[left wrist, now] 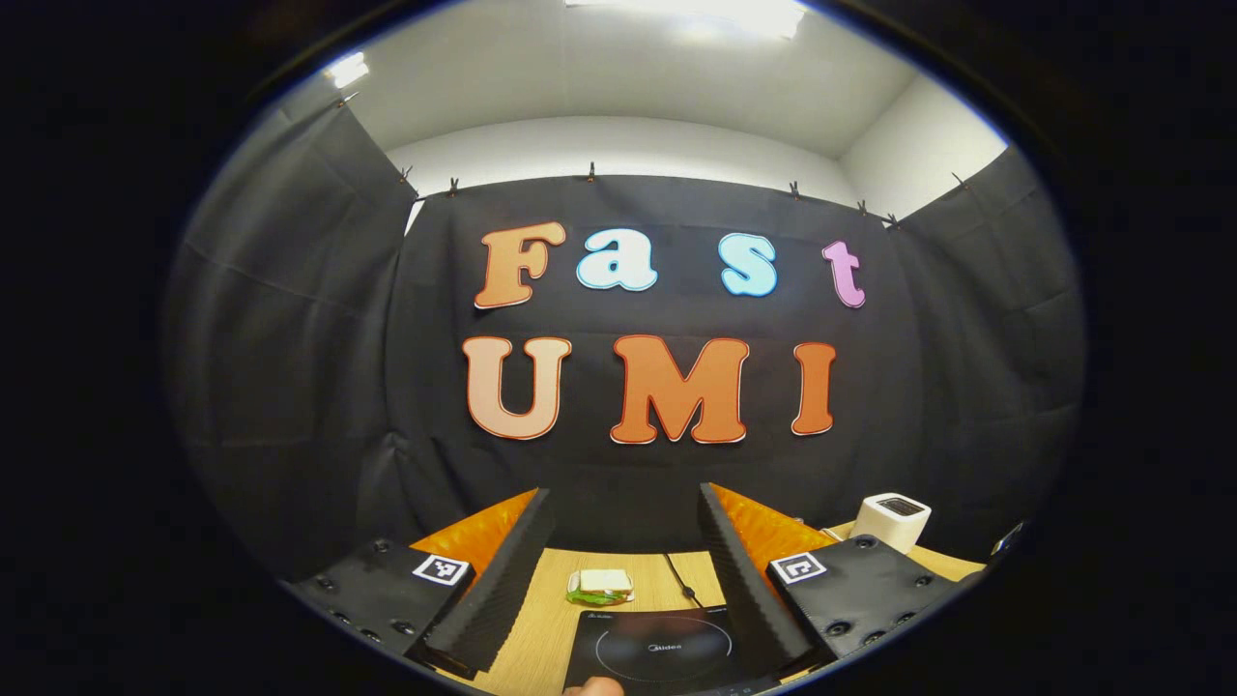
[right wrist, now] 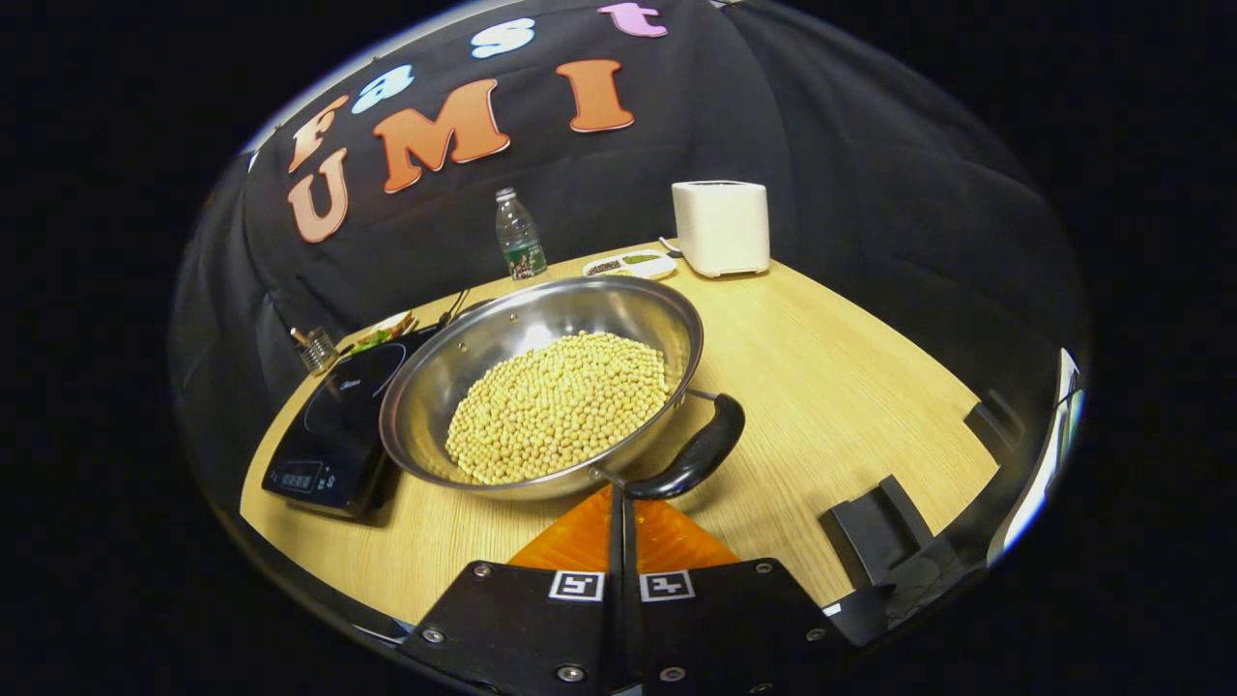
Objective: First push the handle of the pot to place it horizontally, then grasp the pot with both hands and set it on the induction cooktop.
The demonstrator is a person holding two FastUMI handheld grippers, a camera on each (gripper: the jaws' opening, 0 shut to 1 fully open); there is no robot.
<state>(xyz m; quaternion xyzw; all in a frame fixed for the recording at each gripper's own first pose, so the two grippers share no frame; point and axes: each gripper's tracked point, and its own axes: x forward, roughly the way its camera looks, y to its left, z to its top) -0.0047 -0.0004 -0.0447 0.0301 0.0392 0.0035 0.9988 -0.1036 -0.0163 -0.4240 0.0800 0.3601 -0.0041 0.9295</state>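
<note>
One pot point(right wrist: 541, 387), full of beans point(right wrist: 560, 406), sits beside the cooktop point(right wrist: 338, 425). Right gripper point(right wrist: 618, 503) closed at the handle point(right wrist: 696, 449); left gripper point(left wrist: 623, 551) open. A hard push risks spilling beans.

A staged recording booth got up as a kitchen: black cloth point(left wrist: 290, 367) clipped up as walls fills most of the left gripper view, white ceiling at its top. In the right gripper view, a wooden table point(right wrist: 831, 387) carries a cooktop point(right wrist: 333, 435) lower left, a pot point(right wrist: 541, 387) centre, a toaster point(right wrist: 721, 228) and bottle point(right wrist: 519, 235) above.
</note>
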